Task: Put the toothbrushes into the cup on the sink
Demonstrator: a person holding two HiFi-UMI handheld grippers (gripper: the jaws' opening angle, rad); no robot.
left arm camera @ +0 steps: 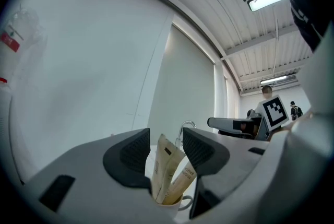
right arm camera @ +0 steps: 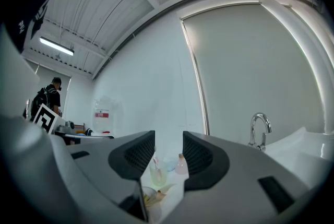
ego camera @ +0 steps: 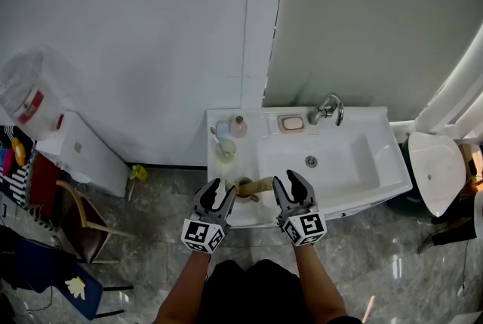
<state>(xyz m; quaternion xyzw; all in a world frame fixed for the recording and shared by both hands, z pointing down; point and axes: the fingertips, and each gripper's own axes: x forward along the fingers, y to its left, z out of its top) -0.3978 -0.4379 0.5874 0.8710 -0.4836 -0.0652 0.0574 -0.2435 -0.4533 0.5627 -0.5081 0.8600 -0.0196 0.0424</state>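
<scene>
A white cup [ego camera: 243, 191] stands on the front left rim of the white sink [ego camera: 355, 164]. Tan paper-sleeved toothbrushes [ego camera: 261, 184] stick out of it, leaning right. My left gripper [ego camera: 220, 189] hovers just left of the cup. In the left gripper view the sleeved toothbrushes [left arm camera: 167, 168] stand in the cup [left arm camera: 173, 202] between the open jaws of my left gripper [left arm camera: 165, 137], and the pads do not press on them. My right gripper [ego camera: 290, 183] is open just right of the cup and holds nothing. In the right gripper view, my right gripper [right arm camera: 168, 151] has the cup [right arm camera: 148, 195] low and left of its jaws.
A faucet [ego camera: 329, 108] and a soap dish [ego camera: 291, 122] sit at the sink's back. A pink bottle [ego camera: 238, 126] and a clear glass [ego camera: 224, 149] stand on the left rim. A toilet [ego camera: 436, 171] is at the right, a chair [ego camera: 79, 215] and a white cabinet [ego camera: 84, 152] at the left.
</scene>
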